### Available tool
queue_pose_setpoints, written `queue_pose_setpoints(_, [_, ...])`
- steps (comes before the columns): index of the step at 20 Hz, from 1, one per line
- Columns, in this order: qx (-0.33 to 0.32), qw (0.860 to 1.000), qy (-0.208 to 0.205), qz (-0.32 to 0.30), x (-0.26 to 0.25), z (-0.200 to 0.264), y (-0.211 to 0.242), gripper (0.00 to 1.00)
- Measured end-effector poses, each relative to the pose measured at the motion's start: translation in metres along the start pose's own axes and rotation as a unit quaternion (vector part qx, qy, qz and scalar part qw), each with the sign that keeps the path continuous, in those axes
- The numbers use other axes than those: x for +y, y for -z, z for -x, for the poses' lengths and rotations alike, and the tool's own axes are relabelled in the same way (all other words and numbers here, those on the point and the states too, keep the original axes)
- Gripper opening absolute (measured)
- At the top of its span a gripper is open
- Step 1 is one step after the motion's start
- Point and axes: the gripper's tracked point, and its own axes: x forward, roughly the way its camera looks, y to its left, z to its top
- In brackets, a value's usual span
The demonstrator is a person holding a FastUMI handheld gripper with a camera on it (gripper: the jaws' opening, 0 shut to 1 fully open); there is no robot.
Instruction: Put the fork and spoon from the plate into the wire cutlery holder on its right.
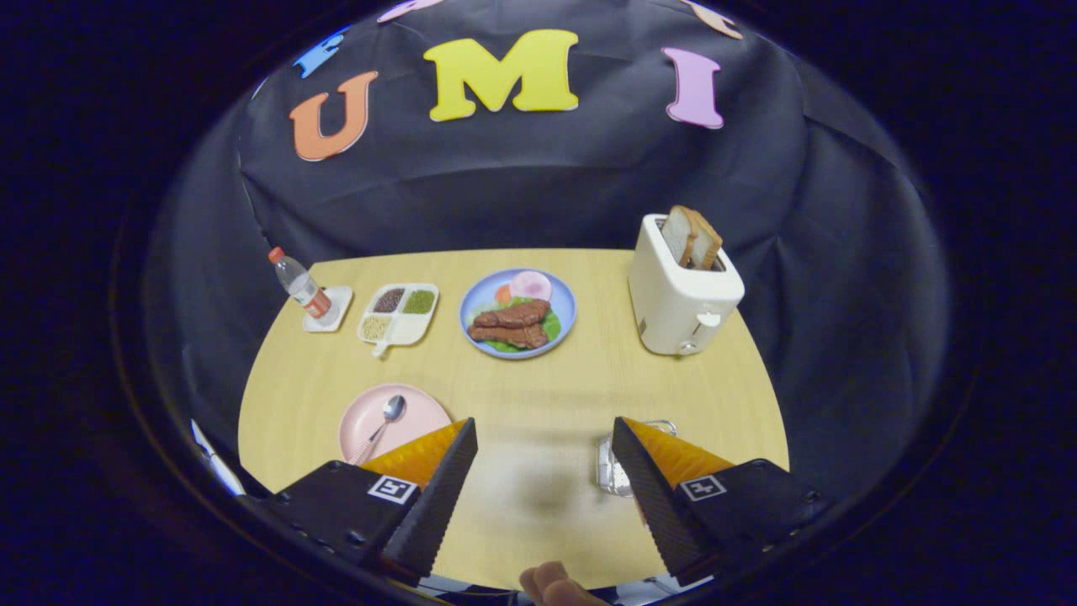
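while the gripper (pixel 544 438) hangs above the table (pixel 538 387) with its fingers wide apart and nothing between them, the task looks barely begun: the spoon (pixel 387 417) lies on the pink plate (pixel 370 421) at the lower left of the frame, just beyond the left finger (pixel 429 480), which covers part of the plate. i cannot make out the fork; it may lie under that finger. the holder (pixel 618 459) sits at the lower right of centre, mostly behind the right finger (pixel 665 480), and what it contains is hidden. the next move, as i judge it, calls for swinging left and down so the fingers straddle the spoon's thin handle, then closing low against the plate, since flat metal is apt to slip. farther back, the blue plate (pixel 564 324) holds meat, greens and a pale slice; the tray (pixel 425 324) holds three kinds of grain; the toaster (pixel 681 311) holds bread; a bottle (pixel 299 282) stands at the upper left on a coaster (pixel 341 299).
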Motion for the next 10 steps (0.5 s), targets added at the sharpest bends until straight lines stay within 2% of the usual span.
queue_pose_setpoints(6, [-0.051, 0.998, -0.042, -0.024, 0.096, -0.001, 0.008, 0.97])
queue_pose_setpoints(10, [-0.055, 0.996, -0.061, -0.046, 0.151, -0.011, 0.024, 0.97])
